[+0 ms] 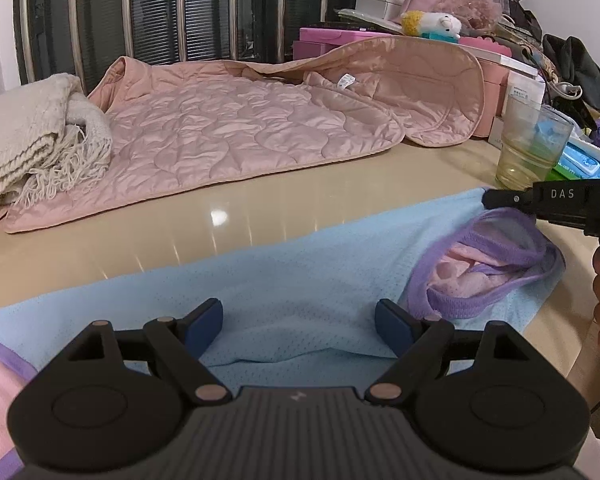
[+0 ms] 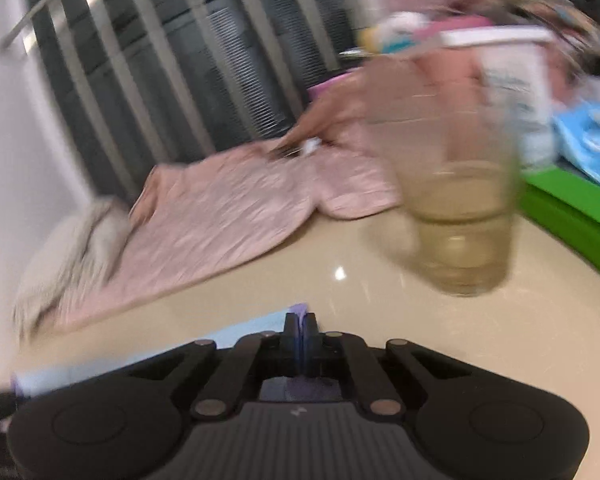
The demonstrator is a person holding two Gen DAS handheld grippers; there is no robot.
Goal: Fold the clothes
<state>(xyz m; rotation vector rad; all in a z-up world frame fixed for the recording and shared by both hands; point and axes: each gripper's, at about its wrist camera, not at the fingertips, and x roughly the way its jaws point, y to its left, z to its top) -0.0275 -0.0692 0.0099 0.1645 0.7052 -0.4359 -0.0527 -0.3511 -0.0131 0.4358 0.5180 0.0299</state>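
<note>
Pinching the blue garment (image 1: 292,280) hem: right gripper (image 2: 300,326) clenched, left gripper (image 1: 299,326) released.
We risk toppling the glass (image 2: 460,216) at two o'clock, just beside.

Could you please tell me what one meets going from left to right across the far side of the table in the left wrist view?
Cream knitted scarf → pink quilted jacket → glass of yellowish liquid → right gripper.
</note>
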